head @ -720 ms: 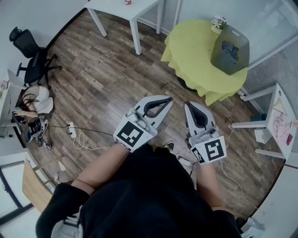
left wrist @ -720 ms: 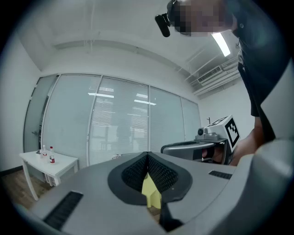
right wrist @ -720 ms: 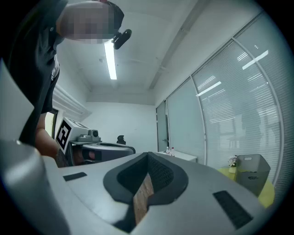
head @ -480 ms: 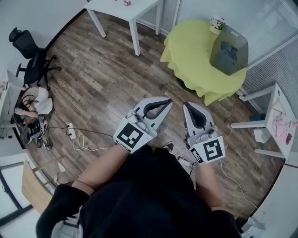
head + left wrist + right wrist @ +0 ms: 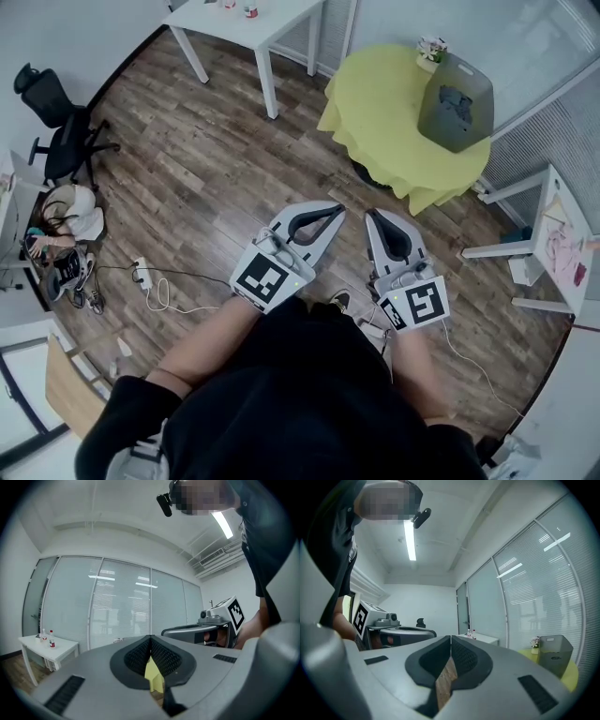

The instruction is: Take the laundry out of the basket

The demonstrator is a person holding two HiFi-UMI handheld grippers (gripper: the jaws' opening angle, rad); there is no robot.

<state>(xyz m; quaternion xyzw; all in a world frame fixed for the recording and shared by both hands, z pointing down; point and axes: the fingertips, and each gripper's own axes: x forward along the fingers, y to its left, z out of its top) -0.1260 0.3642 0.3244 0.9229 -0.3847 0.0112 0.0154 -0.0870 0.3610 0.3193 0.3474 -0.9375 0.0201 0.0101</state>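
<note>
A grey laundry basket stands on a round table with a yellow cloth at the upper right of the head view. Dark laundry lies inside it. My left gripper and right gripper are held side by side in front of my body, well short of the table, over the wood floor. Both are shut with nothing between the jaws. In the left gripper view the left gripper is shut. In the right gripper view the right gripper is shut too, with the basket far off at the right.
A small flower pot stands beside the basket. A white table is at the top, an office chair at the left. Cables and a power strip lie on the floor. White furniture stands at the right, before a glass wall with blinds.
The head view has drifted a little, so the table and basket sit slightly further left. Both grippers stay shut and side by side.
</note>
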